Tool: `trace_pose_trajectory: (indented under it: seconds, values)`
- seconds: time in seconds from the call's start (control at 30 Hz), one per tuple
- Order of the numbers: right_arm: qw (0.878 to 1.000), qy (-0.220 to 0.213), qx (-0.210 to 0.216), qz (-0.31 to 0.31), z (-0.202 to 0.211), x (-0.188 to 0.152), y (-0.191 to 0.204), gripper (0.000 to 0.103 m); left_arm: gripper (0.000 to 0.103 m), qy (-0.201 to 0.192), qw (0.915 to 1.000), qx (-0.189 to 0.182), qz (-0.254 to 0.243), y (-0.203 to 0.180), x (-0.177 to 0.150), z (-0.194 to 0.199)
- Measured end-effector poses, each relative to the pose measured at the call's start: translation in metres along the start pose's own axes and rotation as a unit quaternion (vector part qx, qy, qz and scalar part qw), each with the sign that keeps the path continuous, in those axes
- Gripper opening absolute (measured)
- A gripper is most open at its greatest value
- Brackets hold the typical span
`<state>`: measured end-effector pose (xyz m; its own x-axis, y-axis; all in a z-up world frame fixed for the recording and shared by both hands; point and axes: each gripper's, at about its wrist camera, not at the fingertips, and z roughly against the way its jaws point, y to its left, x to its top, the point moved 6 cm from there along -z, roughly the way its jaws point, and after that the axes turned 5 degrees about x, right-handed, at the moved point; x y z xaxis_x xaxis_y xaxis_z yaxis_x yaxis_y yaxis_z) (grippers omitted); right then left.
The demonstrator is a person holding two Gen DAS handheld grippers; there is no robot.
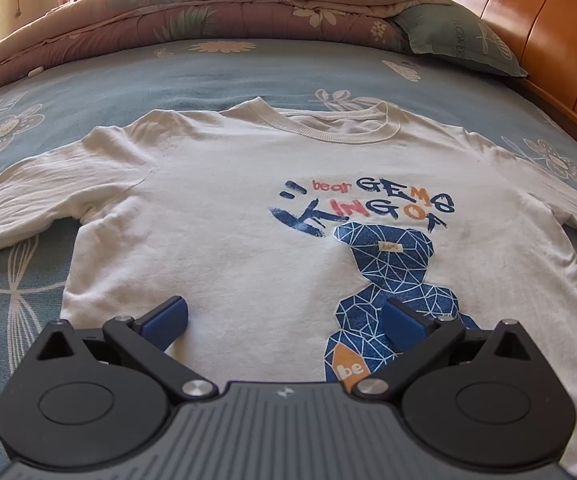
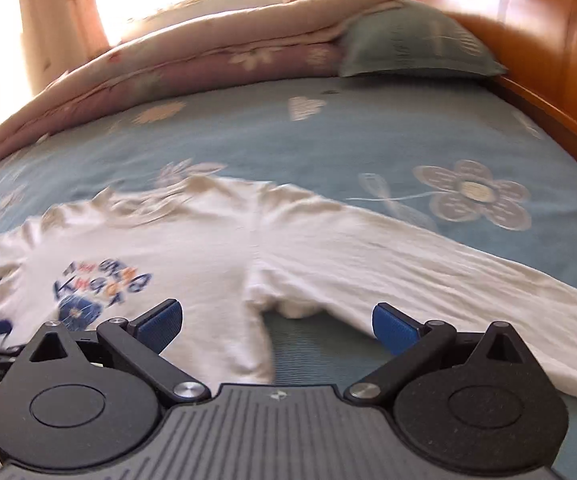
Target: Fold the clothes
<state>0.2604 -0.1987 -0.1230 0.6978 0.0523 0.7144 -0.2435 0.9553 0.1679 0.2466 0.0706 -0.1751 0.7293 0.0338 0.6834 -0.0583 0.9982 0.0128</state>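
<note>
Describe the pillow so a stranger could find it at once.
Start at the wooden headboard along the right side of the bed. In the far corner beside it lies the pillow, against the end of the folded quilt. It is plain grey-green with faint lettering, while the quilt is pink and floral.

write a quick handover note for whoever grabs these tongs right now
Left tongs: open, holding nothing, over the lower front of the shirt.
Right tongs: open, holding nothing, near the armpit where the right sleeve joins the body.
The white long-sleeved shirt lies flat, print side up, on the blue flowered bedsheet, both sleeves spread out to the sides, collar toward the folded quilt and pillow.
Done: shirt laid out and smoothed.
Left: every fold; no sleeve or side is turned in yet. Starting with a sleeve looks sensible.
</note>
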Motion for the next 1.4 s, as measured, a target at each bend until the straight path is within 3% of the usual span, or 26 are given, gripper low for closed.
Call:
trace_pose_trajectory:
  seconds: [0.17, 0.4, 0.57, 0.7, 0.83, 0.9, 0.97, 1.1, 1.2, 1.4]
  values:
    - [0.994, 0.059, 0.007, 0.089, -0.05, -0.034, 0.054, 0.103, 0.102, -0.009, 0.9997, -0.014, -0.019, 0.003, -0.003, 0.001]
    - [0.997, 0.017, 0.006, 0.08, -0.05, -0.047, 0.052, 0.103, 0.102, -0.012, 0.9996, -0.02, -0.012, 0.007, -0.003, 0.004]
    - [0.997, 0.022, 0.002, 0.073, -0.05, -0.046, 0.053, 0.103, 0.102, -0.011, 0.9992, -0.023, 0.031, 0.019, 0.002, 0.012]
    - [0.997, 0.03, 0.0, 0.069, -0.051, -0.045, 0.054, 0.103, 0.102, -0.007, 0.9954, -0.042, 0.087, 0.039, 0.028, 0.028]
    - [0.997, 0.035, -0.005, 0.068, -0.049, -0.047, 0.057, 0.103, 0.102, -0.017, 0.9941, -0.058, 0.09, 0.062, 0.095, 0.03]
    - [0.997, 0.033, -0.006, 0.069, -0.048, -0.048, 0.058, 0.103, 0.102, -0.023, 0.9935, -0.06, 0.094, 0.073, 0.132, 0.01]
    - [0.997, 0.032, -0.005, 0.07, -0.047, -0.049, 0.058, 0.103, 0.102, 0.001, 0.99, -0.074, 0.121, 0.082, 0.154, -0.027]
    - [0.997, 0.031, -0.002, 0.072, -0.048, -0.049, 0.058, 0.103, 0.102, 0.058, 0.9751, -0.093, 0.193, 0.094, 0.169, -0.104]
    - [0.997, 0.031, -0.001, 0.074, -0.048, -0.048, 0.058, 0.103, 0.102, 0.065, 0.975, -0.062, 0.203, 0.101, 0.169, -0.138]
    - [0.997, 0.028, 0.002, 0.078, -0.049, -0.048, 0.058, 0.103, 0.102, 0.033, 0.9694, -0.053, 0.238, 0.12, 0.181, -0.158]
